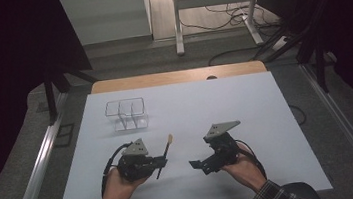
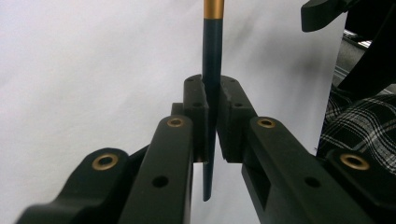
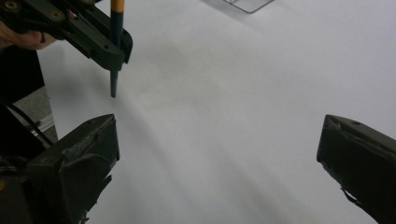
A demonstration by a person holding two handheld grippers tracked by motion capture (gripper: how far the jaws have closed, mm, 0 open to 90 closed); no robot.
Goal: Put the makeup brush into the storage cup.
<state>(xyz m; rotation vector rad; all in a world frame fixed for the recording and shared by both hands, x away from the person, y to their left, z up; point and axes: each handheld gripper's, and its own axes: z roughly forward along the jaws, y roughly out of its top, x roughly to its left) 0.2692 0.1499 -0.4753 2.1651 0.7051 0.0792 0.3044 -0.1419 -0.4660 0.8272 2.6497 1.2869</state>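
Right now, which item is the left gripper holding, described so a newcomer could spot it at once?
On the white table, near the front edge, the left gripper is shut on a slim dark-handled brush. Its gold band and pale tip point toward the clear plastic organizer, the only other loose item.

One slim dark-handled brush with a gold ferrule (image 1: 164,156) and pale tip; one clear plastic organiser box (image 1: 127,114) (two compartments, as far as shows); two black two-jaw grippers; one white table sheet (image 1: 246,106).

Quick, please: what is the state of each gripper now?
Left gripper: closed, holding the dark brush by its handle.
Right gripper: open, nothing between its jaws.
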